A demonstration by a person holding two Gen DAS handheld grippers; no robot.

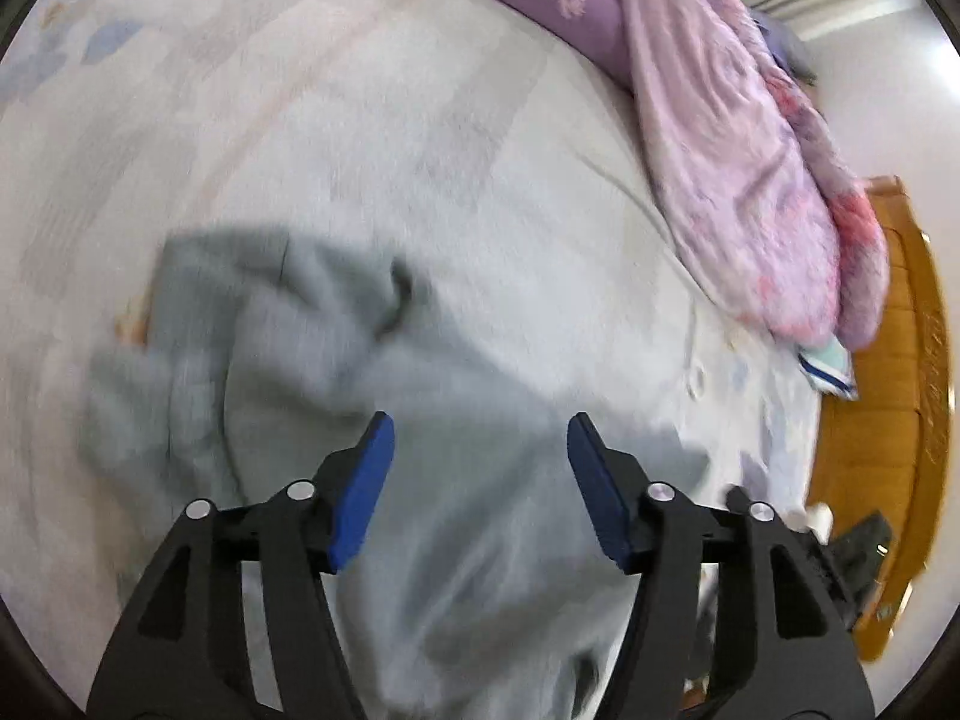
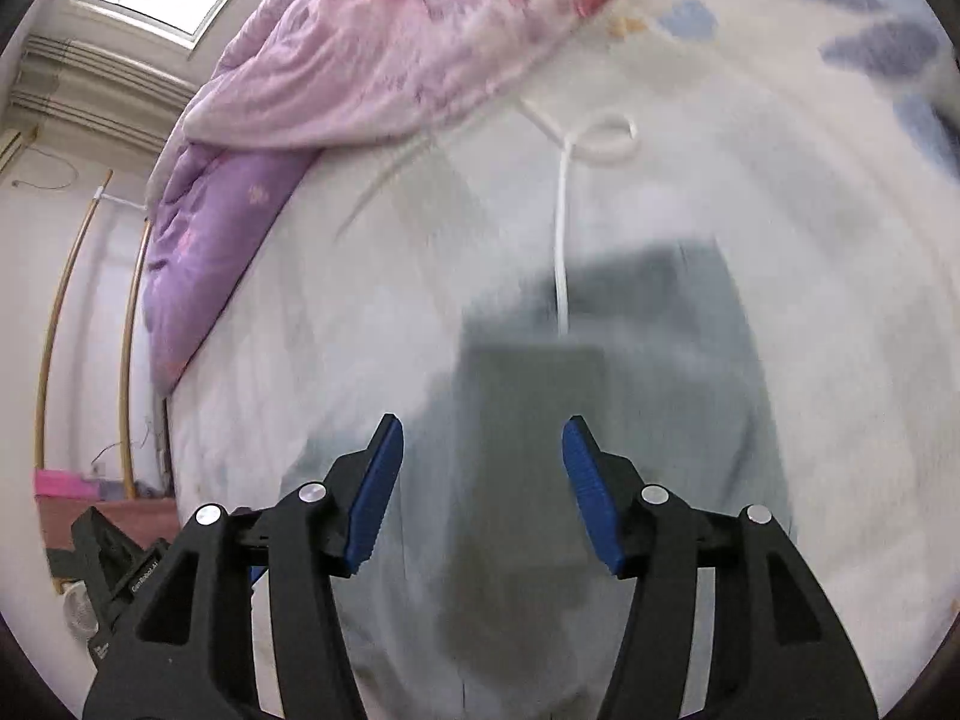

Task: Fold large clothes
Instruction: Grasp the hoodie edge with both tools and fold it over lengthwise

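Both my left gripper (image 1: 480,438) and right gripper (image 2: 482,438) hang with jaws apart, gripping nothing, above the grey garment (image 1: 288,324) lying mid-bed on the pale sheet (image 1: 360,120), pink quilt (image 1: 738,150) along the far edge.

Grey-blue garment (image 1: 288,324), rumpled, partly folded, lying on the pale bed; white drawstring (image 2: 563,228) trailing

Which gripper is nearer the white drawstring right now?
Right. The right gripper hangs open above the grey garment, with the drawstring just ahead of its fingers. The left gripper, also open, has no drawstring in its view.
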